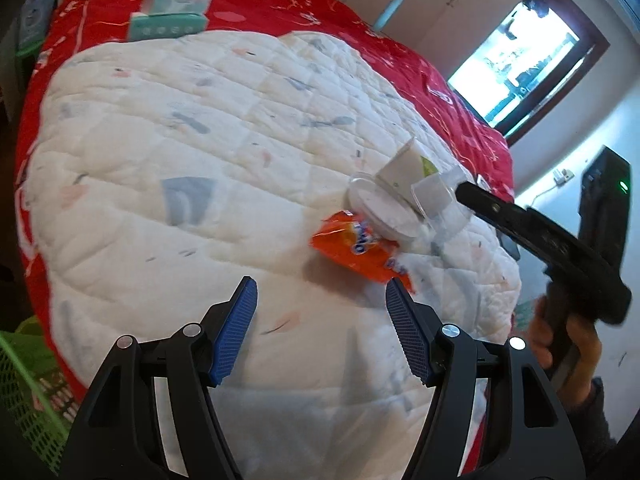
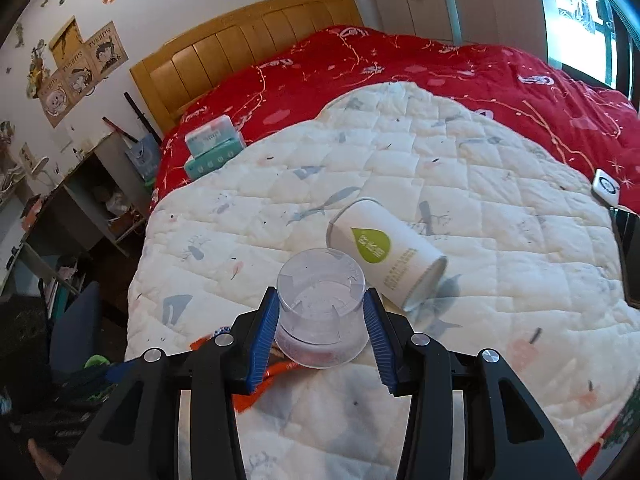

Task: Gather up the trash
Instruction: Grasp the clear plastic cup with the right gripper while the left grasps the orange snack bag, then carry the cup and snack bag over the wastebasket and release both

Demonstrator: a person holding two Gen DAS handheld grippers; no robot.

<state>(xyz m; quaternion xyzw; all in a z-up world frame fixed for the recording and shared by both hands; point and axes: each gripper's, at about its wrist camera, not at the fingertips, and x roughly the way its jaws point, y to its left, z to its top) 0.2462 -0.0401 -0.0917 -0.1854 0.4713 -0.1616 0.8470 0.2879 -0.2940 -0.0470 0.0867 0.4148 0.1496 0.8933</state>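
My right tongs point(image 2: 320, 320) are clamped on a clear plastic cup point(image 2: 322, 312), blue pads pressing both its sides, holding it just above the white quilt point(image 2: 500, 208) on the bed. My left tongs point(image 1: 322, 322) stand open and empty, close before an orange snack wrapper point(image 1: 356, 250) lying on the quilt; its white lettering is too blurred to read. Just beyond the clear cup lies a white paper cup point(image 2: 390, 258) on its side, with a green drop logo and small print I cannot read. I judge one piece in hand and two left. A green basket point(image 1: 28, 396) sits beside the bed. Farther off, two tissue packs point(image 2: 214, 148) rest on the red bedspread point(image 2: 440, 68).
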